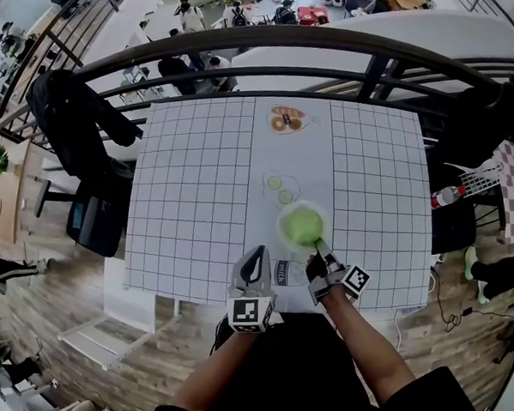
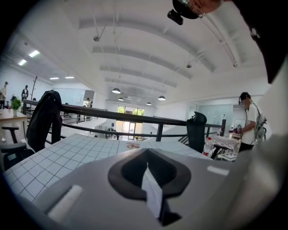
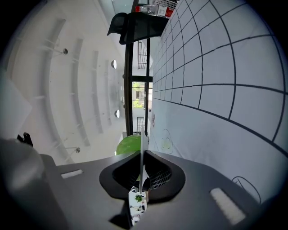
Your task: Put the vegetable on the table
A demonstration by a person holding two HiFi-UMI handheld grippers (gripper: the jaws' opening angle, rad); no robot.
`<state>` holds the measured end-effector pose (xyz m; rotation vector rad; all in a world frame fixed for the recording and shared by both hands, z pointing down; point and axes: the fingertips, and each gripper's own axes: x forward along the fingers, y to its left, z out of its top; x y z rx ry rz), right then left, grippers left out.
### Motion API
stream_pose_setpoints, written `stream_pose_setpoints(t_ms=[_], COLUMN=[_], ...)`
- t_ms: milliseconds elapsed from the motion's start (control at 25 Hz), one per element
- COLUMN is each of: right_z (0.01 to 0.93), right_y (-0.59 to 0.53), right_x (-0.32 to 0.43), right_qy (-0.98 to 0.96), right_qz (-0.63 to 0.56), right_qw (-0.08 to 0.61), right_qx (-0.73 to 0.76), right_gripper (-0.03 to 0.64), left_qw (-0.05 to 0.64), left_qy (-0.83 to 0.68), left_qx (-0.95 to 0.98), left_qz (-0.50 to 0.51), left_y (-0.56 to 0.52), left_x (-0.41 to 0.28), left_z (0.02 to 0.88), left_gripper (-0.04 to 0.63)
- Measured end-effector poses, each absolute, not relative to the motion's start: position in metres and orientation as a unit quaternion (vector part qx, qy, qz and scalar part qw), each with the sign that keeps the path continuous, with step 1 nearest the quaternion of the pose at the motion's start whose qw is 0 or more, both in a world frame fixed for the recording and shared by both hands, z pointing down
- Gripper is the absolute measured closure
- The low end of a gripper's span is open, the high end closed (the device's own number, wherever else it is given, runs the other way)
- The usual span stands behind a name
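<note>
The vegetable point(image 1: 303, 225) is a flat round green cut-out on a thin stem. It hovers over the white middle strip of the gridded table point(image 1: 196, 195), near the front. My right gripper point(image 1: 320, 257) is shut on its stem and is rolled on its side. In the right gripper view the card stands edge-on between the jaws point(image 3: 141, 179), with the green disc point(image 3: 128, 144) beyond. My left gripper point(image 1: 255, 259) is beside it at the front edge, shut. A white sliver shows between its jaws point(image 2: 150, 188); what it is I cannot tell.
A small "milk" card point(image 1: 282, 272) lies flat between the two grippers. Printed on the strip are an outline with two green circles point(image 1: 280, 189) and, further off, an orange picture point(image 1: 286, 120). A black railing point(image 1: 257, 50) runs behind the table. A jacket hangs on a chair point(image 1: 72, 124) at the left.
</note>
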<state>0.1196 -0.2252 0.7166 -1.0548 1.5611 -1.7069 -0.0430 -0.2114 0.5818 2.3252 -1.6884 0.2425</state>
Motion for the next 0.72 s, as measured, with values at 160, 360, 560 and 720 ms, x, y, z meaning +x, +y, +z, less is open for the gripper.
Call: stream_pose_setpoints(t_ms=[160,360,560,720], right_z=[0.73,0.749,0.762,0.774], right_y=[-0.226,-0.229,-0.236,-0.237], right_x=[0.117,0.118,0.117,0.116], right_qy=[0.581,0.575,0.569,0.567], right_qz=[-0.647,-0.657,-0.663,-0.663], right_qw=[0.29,0.276,0.276,0.262], right_qx=[-0.399,-0.403,-0.401,-0.412], right_gripper=[0.594,0.592,0.594,0.592], left_qw=[0.123,0.125,0.134,0.141], left_qy=[-0.578,-0.569,-0.567,-0.561], left_qx=[0.802,0.81,0.809,0.812], left_qz=[0.087,0.066,0.073,0.074], left_y=[-0.217,-0.22,-0.223,-0.222], left_x=[-0.045,-0.039,-0.037,-0.034], left_z=[0.578,0.564,0.569,0.571], left_gripper=[0.588,0.588,0.588,0.588])
